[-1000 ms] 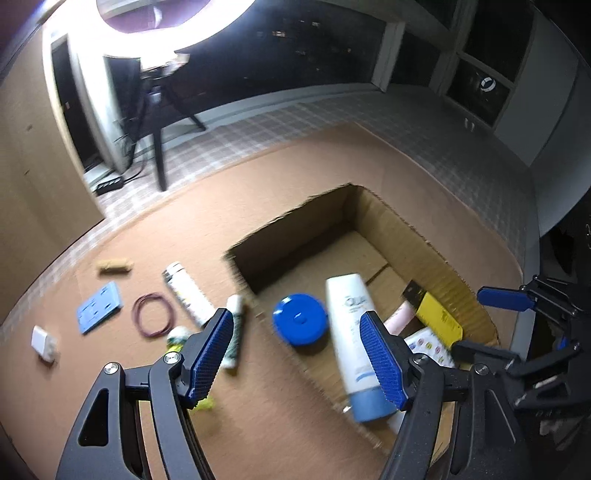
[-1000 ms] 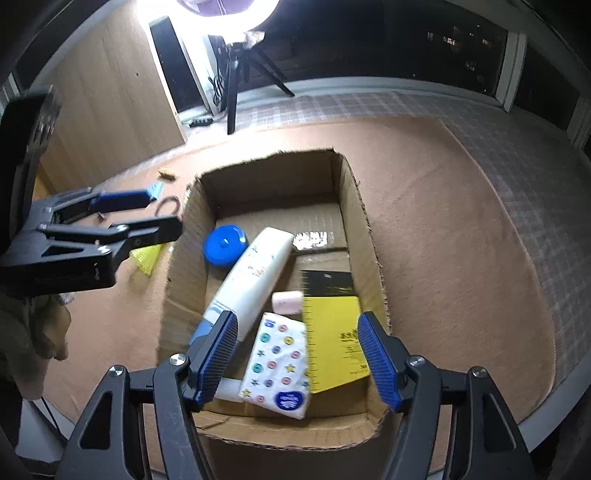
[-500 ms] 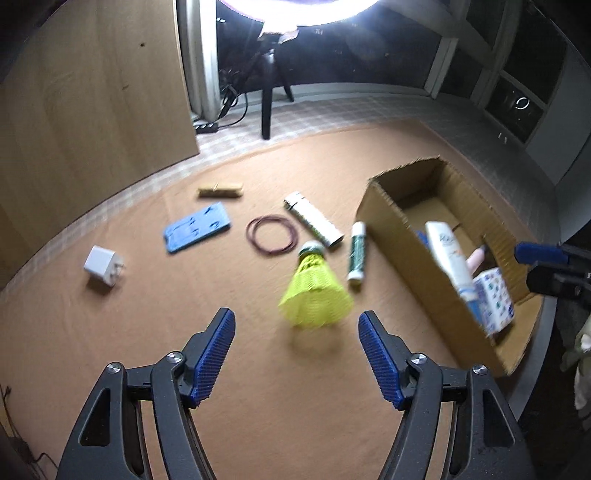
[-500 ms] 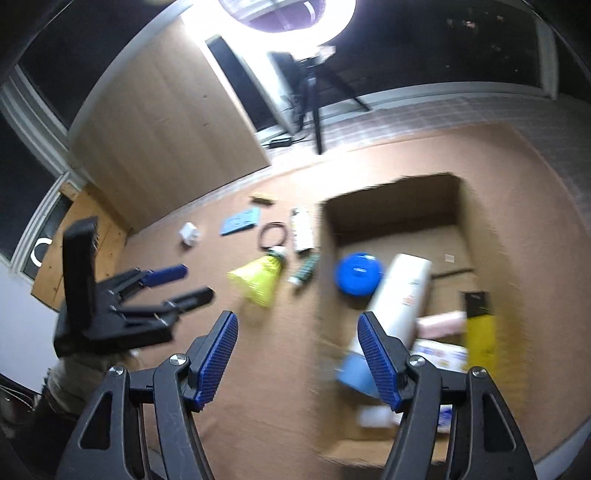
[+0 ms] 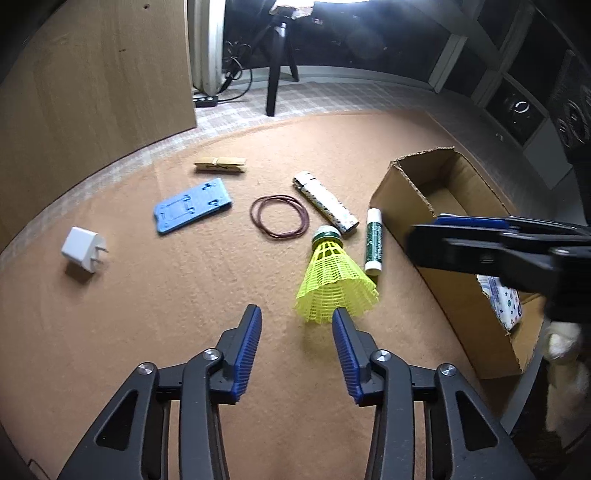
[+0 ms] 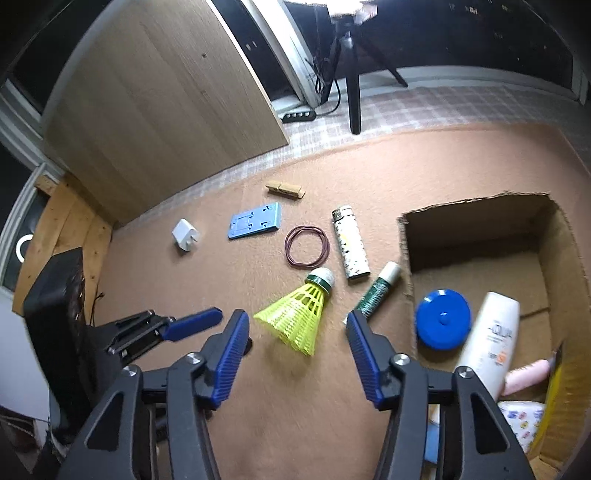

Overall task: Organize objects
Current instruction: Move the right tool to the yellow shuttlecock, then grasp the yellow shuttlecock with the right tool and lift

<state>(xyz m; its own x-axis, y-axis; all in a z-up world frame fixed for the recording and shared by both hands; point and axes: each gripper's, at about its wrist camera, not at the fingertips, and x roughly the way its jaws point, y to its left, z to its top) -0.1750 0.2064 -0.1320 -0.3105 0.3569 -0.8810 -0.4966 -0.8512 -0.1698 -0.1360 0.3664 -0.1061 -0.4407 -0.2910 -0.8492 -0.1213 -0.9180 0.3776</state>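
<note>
The box [image 5: 454, 295] interior is largely masked in the left wrist view by the blurred right gripper [image 5: 461, 236]; only a corner of the patterned pack [image 5: 506, 302] is seen. In the right wrist view, the pack [image 6: 524, 424] and yellow item [image 6: 565, 391] are cut by the edge. The lamp above the tripod [image 6: 352, 85] is cropped.

Landmark: black tripod [image 5: 275, 70], standing on the floor at the far side of the room.
Floor: pale checked tiles [image 5: 332, 99] around the tripod's feet; tan carpet [image 5: 147, 295] nearer than the tripod.
Light: bright lamp [image 6: 345, 5] atop the tripod, otherwise dim.
Panel: light wooden board [image 6: 159, 99] upright, left of the tripod.
Windows: dark panes [image 5: 369, 33] behind and right of the tripod.
Cabling: black power strip [image 6: 299, 116] just left of the tripod's foot.
</note>
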